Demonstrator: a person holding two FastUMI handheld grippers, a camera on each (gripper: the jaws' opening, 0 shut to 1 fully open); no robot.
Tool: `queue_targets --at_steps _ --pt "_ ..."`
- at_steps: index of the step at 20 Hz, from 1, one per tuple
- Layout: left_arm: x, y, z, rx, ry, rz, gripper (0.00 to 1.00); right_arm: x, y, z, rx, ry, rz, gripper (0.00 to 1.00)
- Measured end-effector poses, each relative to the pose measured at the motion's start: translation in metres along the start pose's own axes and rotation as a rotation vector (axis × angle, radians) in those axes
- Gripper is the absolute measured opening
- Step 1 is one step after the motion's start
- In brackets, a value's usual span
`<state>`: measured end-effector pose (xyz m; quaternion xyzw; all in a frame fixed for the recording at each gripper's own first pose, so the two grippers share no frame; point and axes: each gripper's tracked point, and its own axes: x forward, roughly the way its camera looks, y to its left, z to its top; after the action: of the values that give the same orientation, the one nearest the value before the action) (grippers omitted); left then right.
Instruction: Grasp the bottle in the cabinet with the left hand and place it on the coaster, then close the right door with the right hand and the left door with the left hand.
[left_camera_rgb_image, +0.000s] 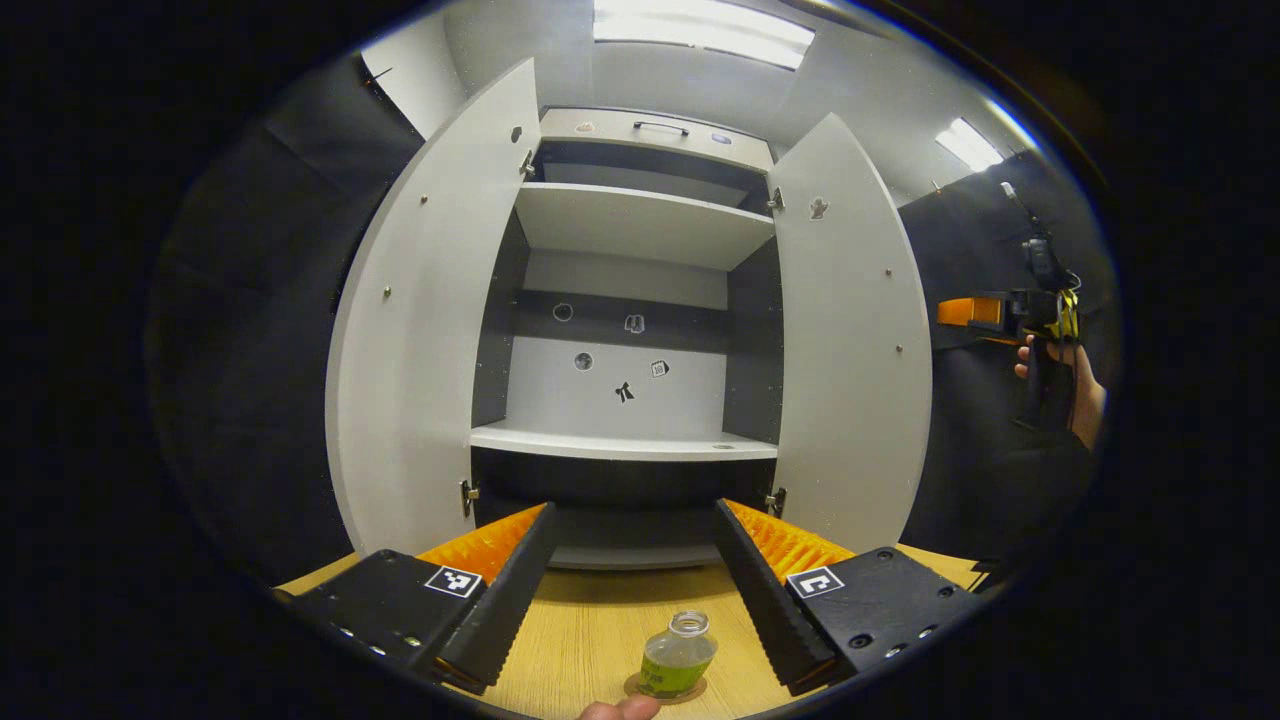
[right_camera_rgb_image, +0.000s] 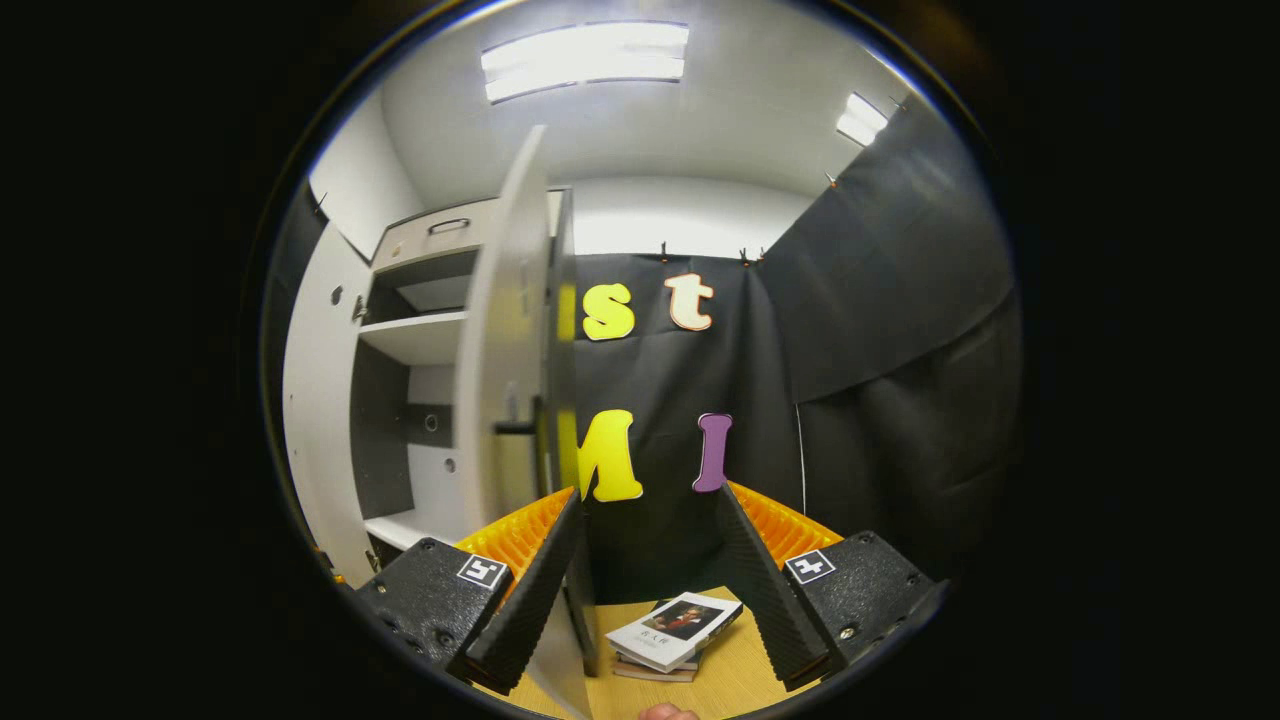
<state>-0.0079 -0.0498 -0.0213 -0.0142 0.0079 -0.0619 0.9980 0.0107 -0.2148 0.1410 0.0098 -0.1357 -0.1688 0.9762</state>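
Left gripper (left_camera_rgb_image: 632, 590): we log it spread wide, empty, above the bottle (left_camera_rgb_image: 677, 655), upright on its coaster (left_camera_rgb_image: 692, 692) at 6 o'clock. Right gripper (right_camera_rgb_image: 648, 590): parted, the right door (right_camera_rgb_image: 515, 400) edge at 11 o'clock; both cabinet (left_camera_rgb_image: 640, 225) doors stand ajar.

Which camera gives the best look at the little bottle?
The left gripper view: the bottle stands upright on the coaster on the wooden table, between the open left tongs. The right gripper view looks past the right door's edge at books instead.
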Motion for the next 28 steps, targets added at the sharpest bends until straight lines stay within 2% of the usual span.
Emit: queue_targets --at_steps 4,6,7,10,12,15,18,28 --pt "-0.002 -0.002 -0.002 -0.004 -0.002 -0.003 0.95 0.026 -0.006 -0.004 -0.009 0.026 -0.014 0.83" --pt "-0.002 -0.001 -0.006 0.004 0.007 0.012 0.95 0.032 0.002 -0.005 -0.004 0.035 0.012 0.83" --pt "-0.003 -0.001 -0.006 0.005 0.007 0.016 0.95 0.033 0.008 -0.008 0.001 0.046 0.032 0.83" --pt "-0.004 0.001 -0.007 0.007 0.000 0.025 0.94 0.031 0.007 -0.009 0.005 0.037 0.010 0.82" --pt "-0.005 0.003 -0.009 0.013 0.005 0.034 0.95 0.028 0.015 -0.009 0.008 0.038 0.022 0.82" --pt "-0.005 0.003 -0.009 0.013 0.002 0.024 0.95 0.023 0.022 -0.009 -0.049 0.041 0.016 0.82" --pt "-0.007 0.004 -0.003 0.006 -0.002 0.026 0.95 0.017 0.044 -0.006 -0.112 0.044 0.066 0.82" --pt "-0.014 0.011 0.013 0.014 -0.015 0.055 0.95 0.013 0.132 -0.019 -0.077 0.042 0.265 0.82"
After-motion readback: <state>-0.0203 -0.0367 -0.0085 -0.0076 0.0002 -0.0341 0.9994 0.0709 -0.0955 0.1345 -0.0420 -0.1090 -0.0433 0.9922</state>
